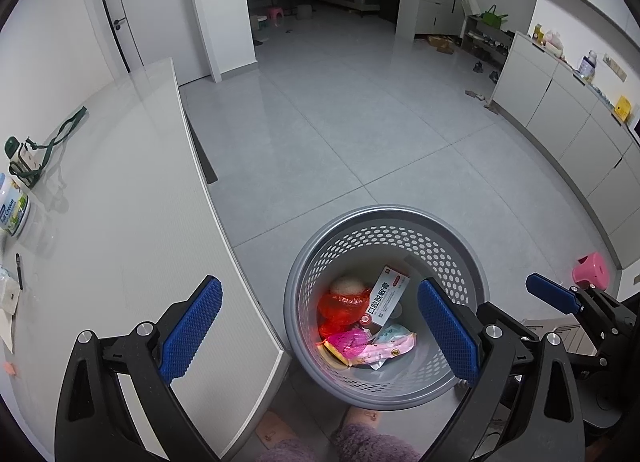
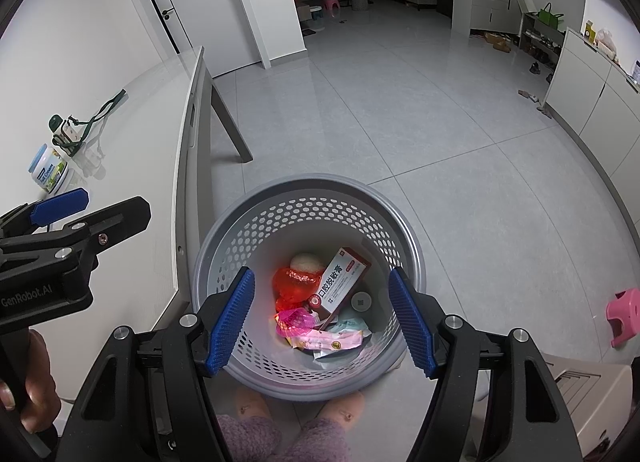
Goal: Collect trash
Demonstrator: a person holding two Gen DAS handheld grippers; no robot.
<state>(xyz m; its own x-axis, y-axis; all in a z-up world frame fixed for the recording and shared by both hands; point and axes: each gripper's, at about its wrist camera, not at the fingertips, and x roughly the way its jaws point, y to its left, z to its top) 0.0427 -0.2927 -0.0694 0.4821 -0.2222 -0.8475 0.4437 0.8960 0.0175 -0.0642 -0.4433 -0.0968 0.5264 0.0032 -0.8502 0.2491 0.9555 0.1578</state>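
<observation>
Hovering above a grey perforated waste basket point(image 2: 308, 198), the right gripper point(image 2: 322, 318) is pointing steeply downward, its blue-padded jaws standing wide apart with nothing between them, and the basket's inside is showing through the gap at the lower centre of the right wrist view. Inside the basket, trash is lying in a loose heap: a white and red medicine box point(image 2: 340, 282) is leaning upright against the far wall, a red plastic bag point(image 2: 290, 284) is sitting left of it, a pink mesh net point(image 2: 294, 320) is lying in front of the bag, and a pale pink wrapper point(image 2: 334, 342) is resting nearest the bottom edge. The left gripper point(image 1: 320, 326) is tilting downward too, its jaws likewise spread and empty, straddling the edge of the white table point(image 1: 132, 190) on the left and the basket on the right of its own view. In the right wrist view, that left gripper is showing at the left edge, with a hand point(image 2: 34, 382) wrapping its handle at the lower left. Slippers point(image 2: 252, 408) and fuzzy purple trouser legs point(image 2: 244, 438) are appearing at the bottom edge, just below the basket. A pink stool point(image 2: 624, 314) is standing at the right edge.
</observation>
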